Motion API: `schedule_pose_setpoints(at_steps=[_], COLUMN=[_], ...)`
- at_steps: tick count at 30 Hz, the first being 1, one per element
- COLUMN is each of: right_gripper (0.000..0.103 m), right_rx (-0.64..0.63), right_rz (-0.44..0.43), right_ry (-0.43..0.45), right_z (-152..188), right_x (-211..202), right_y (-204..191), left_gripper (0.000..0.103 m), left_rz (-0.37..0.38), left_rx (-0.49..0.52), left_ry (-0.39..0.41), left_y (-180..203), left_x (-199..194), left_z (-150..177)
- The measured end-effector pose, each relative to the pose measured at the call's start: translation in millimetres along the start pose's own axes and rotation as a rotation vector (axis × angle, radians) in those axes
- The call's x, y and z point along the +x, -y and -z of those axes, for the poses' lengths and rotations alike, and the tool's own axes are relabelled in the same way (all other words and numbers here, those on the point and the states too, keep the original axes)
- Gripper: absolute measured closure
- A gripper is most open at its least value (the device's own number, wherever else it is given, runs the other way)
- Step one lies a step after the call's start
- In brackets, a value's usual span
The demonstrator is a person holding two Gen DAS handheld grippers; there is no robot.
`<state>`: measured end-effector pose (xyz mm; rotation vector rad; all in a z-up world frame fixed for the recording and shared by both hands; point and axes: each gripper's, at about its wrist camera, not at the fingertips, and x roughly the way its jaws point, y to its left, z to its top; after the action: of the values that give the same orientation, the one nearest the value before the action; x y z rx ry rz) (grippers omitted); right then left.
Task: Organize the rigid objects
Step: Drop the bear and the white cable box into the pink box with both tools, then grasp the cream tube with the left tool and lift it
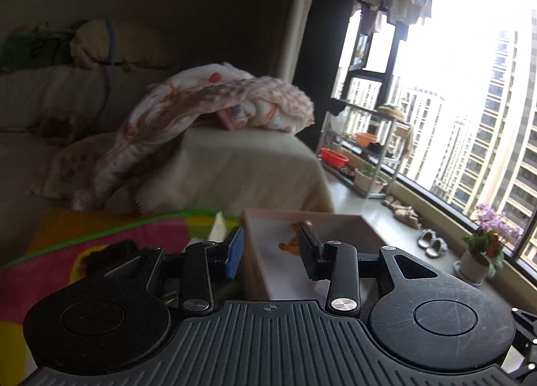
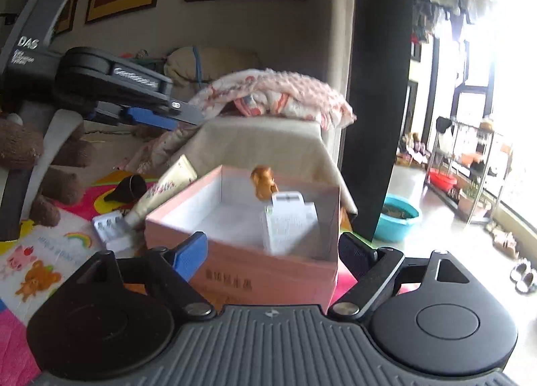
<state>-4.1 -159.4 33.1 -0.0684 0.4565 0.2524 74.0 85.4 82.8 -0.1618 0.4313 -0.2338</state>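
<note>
Two items sit in your pink box [image 2: 241, 272]; right gripper [image 2: 273, 253] wide and empty, left gripper [image 1: 272, 253] narrow and empty, could clip its rim and tip it.

Hides the pink box's [image 1: 335, 228] near wall behind the left gripper's [image 1: 272, 245] body, cuts the cream tube [image 2: 167, 184] behind the box rim, and blurs the orange figurine [image 2: 263, 181] past telling.

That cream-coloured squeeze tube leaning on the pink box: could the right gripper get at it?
Probably not directly: the pink cardboard box stands between the open right gripper and the cream squeeze tube, which lies behind the box's left side.
</note>
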Motion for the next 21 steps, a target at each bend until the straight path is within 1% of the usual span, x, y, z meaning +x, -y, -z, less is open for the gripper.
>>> schedule_pose_setpoints(at_steps=[2,4,5,7,9,10,12,14,15,17,21], right_gripper=[0.017,0.017,0.017,0.017,0.017,0.017,0.017,0.017,0.017,0.017,0.017], right_rx=[0.080,0.145,0.171,0.183,0.176,0.172,0.162,0.157,0.158,0.165,0.181], right_rz=[-0.046,-0.092,-0.110,-0.111,-0.105,-0.101,-0.093,-0.093,-0.095,-0.091,-0.088], right_ry=[-0.106,-0.187,-0.210,-0.213,-0.178,-0.173,-0.178,-0.178,-0.180,-0.181,-0.174], right_z=[14.8,26.2,30.2,35.1,37.5,39.2,38.8,36.8,36.6,36.4,36.8], right_x=[8.0,16.4,20.2,21.6,13.3,12.0,12.6,13.7,14.5,15.0,14.3], right_y=[6.9,12.5,14.2,13.2,10.9,9.8,7.2,5.7,5.7,6.9,9.9], left_gripper=[0.062,0.062,0.062,0.062,0.062,0.062,0.062,0.062,0.062,0.062,0.062], left_rz=[-0.103,-0.182,-0.206,-0.227,-0.227,-0.214,-0.162,-0.112,-0.106,-0.124,-0.124], left_rx=[-0.034,-0.091,-0.117,-0.152,-0.164,-0.156,-0.117,-0.058,-0.032,-0.003,0.018], left_ry=[-0.042,-0.075,-0.083,-0.093,-0.099,-0.100,-0.101,-0.113,-0.120,-0.131,-0.161], left_y=[-24.0,-46.4,-56.3,-68.1,-72.6,-71.0,-62.3,-51.5,-46.2,-38.5,-31.0], left_x=[-9.2,-15.1,-20.0,-25.7,-29.9,-29.2,-21.7,-6.2,2.2,20.0,53.3], left_z=[20.5,34.6,41.7,49.3,52.1,50.8,44.7,37.6,35.5,31.6,24.3])
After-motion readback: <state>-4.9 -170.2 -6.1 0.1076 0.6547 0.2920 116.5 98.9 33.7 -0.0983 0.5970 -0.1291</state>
